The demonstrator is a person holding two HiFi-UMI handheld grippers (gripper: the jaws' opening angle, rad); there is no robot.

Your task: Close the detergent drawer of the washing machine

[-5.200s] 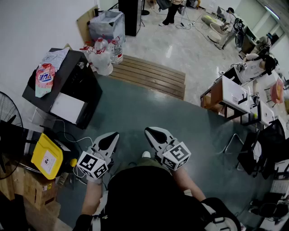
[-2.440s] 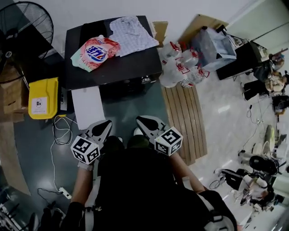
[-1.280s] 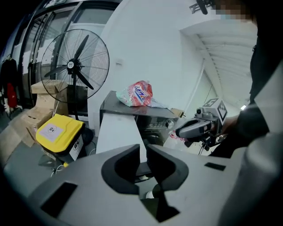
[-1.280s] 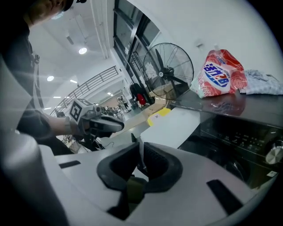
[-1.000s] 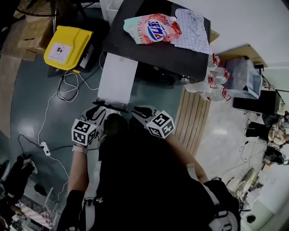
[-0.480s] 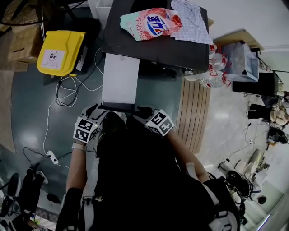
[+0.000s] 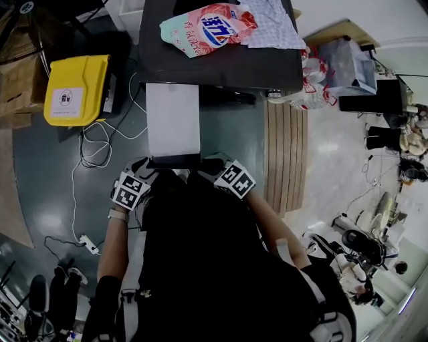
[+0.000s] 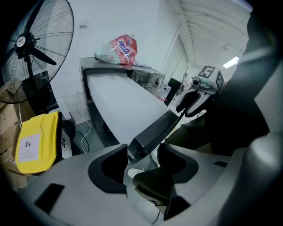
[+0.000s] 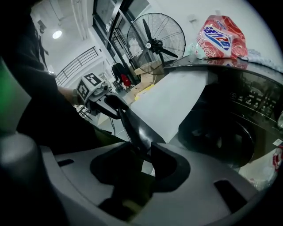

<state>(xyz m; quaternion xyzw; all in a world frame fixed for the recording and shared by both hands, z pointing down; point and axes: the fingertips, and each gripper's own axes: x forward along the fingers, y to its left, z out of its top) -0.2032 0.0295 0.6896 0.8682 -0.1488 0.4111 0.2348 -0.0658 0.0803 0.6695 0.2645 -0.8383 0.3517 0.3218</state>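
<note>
The black washing machine (image 7: 221, 63) has its long white detergent drawer (image 7: 172, 120) pulled far out toward me, ending in a dark front panel (image 7: 174, 161). My left gripper (image 7: 144, 172) is at the panel's left end. In the left gripper view its jaws (image 8: 142, 154) are opening, with the panel's end (image 8: 152, 132) between them and not pinched. My right gripper (image 7: 210, 163) is at the panel's right end. In the right gripper view its jaws (image 9: 140, 161) stand open astride the dark panel (image 9: 132, 128).
A red detergent bag (image 7: 200, 27) and a cloth (image 7: 267, 20) lie on the machine's top. A yellow box (image 7: 75, 90), cables and a power strip (image 7: 87, 242) are on the floor at left. A wooden pallet (image 7: 286, 153) lies at right. A standing fan (image 8: 37, 48) is left of the machine.
Both grippers have sunk to the drawer's front panel, one at each end, and their jaws have spread. My view has shifted so the drawer points straight at me.
</note>
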